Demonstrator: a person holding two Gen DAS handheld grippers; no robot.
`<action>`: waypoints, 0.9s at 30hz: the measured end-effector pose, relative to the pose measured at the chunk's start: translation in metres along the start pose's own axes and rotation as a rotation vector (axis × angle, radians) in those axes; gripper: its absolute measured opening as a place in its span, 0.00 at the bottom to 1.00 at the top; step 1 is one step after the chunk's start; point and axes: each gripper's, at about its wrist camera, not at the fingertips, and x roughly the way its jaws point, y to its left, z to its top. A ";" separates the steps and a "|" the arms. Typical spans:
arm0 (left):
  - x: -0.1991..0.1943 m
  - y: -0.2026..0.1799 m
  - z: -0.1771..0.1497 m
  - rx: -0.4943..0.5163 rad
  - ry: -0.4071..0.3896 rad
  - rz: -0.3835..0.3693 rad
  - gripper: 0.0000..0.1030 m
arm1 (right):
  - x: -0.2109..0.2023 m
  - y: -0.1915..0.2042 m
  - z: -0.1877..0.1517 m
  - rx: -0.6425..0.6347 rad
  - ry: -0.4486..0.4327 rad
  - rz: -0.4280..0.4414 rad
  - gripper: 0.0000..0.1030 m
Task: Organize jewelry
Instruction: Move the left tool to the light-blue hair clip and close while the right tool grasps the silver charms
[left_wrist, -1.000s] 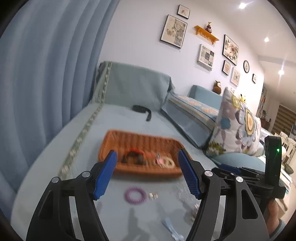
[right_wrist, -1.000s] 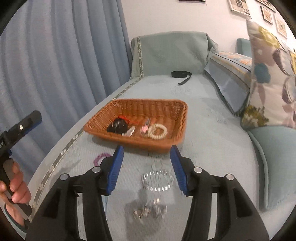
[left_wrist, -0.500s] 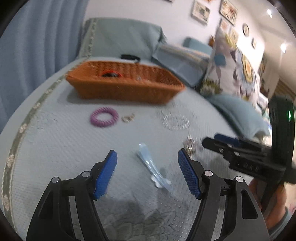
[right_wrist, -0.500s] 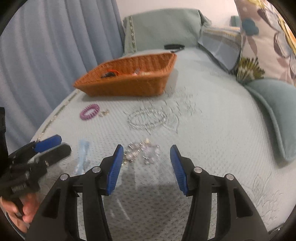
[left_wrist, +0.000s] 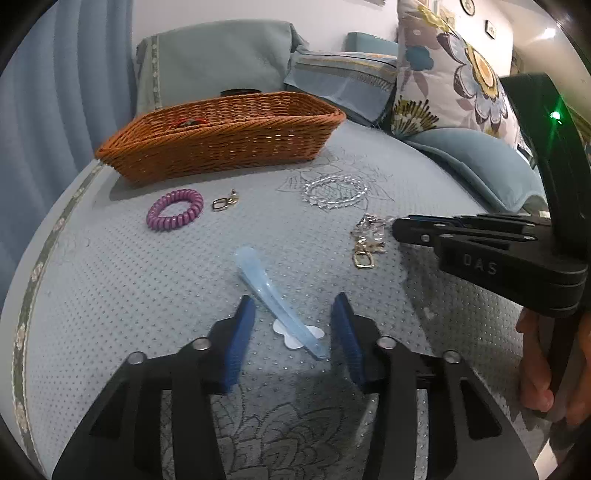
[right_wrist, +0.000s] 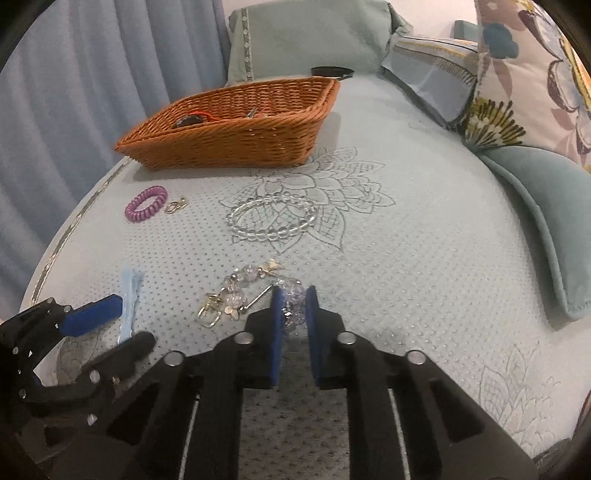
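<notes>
An orange wicker basket (left_wrist: 221, 140) (right_wrist: 236, 136) holding some jewelry stands at the back of the light blue sofa seat. A pale blue hair clip (left_wrist: 275, 301) (right_wrist: 130, 295) lies between the fingers of my left gripper (left_wrist: 293, 308), which is partly closed around it, not touching. My right gripper (right_wrist: 293, 299) has closed on a beaded charm with gold clasps (right_wrist: 240, 291) (left_wrist: 365, 240). A clear bead bracelet (right_wrist: 271, 221) (left_wrist: 334, 192), a purple coil hair tie (left_wrist: 175, 208) (right_wrist: 146, 203) and a small gold clasp (left_wrist: 225, 201) lie loose.
A floral pillow (left_wrist: 454, 77) and a teal cushion (right_wrist: 546, 206) lie at the right. Blue curtains (right_wrist: 92, 74) hang at the left. A black strap (right_wrist: 330, 70) lies behind the basket.
Both grippers have dropped lower and moved forward. The left fingers have narrowed around the hair clip. The right fingers have closed on the beaded charm.
</notes>
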 end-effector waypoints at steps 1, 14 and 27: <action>-0.001 0.002 0.000 -0.002 0.001 -0.010 0.22 | -0.002 -0.002 -0.001 0.012 -0.004 -0.007 0.09; -0.007 0.037 -0.004 -0.074 0.013 -0.102 0.15 | -0.029 -0.009 -0.030 0.059 0.000 0.020 0.09; -0.012 0.050 -0.007 -0.090 0.015 -0.180 0.36 | -0.025 0.003 -0.027 0.034 0.001 0.077 0.58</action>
